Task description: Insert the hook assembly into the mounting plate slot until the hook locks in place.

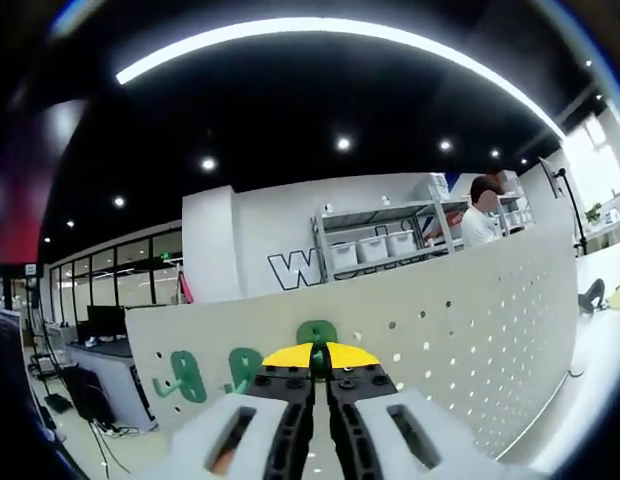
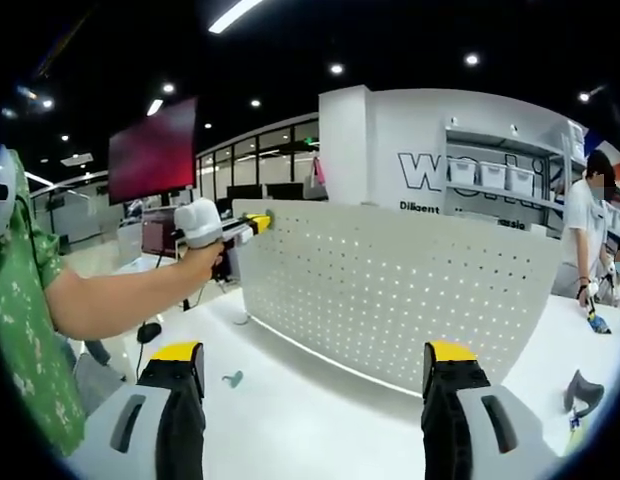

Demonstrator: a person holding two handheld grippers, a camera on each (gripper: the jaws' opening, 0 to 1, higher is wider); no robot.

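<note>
The left claw (image 1: 320, 362) is pressed together, seemingly pinching a half-hidden green hook (image 1: 317, 335) at the pegboard (image 1: 470, 330); the right claw (image 2: 315, 365) is spread wide.

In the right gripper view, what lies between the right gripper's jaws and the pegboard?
Bare white table, apart from one small green hook lying loose near the left jaw. The right gripper is open, short of the pegboard.

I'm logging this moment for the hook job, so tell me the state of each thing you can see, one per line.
Left tongs: shut on a green hook, held at the pegboard's top edge.
Right tongs: open, holding nothing.
Green hook in left tongs: gripped, at the board's edge.
Two other green hooks: mounted on the pegboard.
Pegboard: upright on the white table.
Small green piece: loose on the table.
</note>
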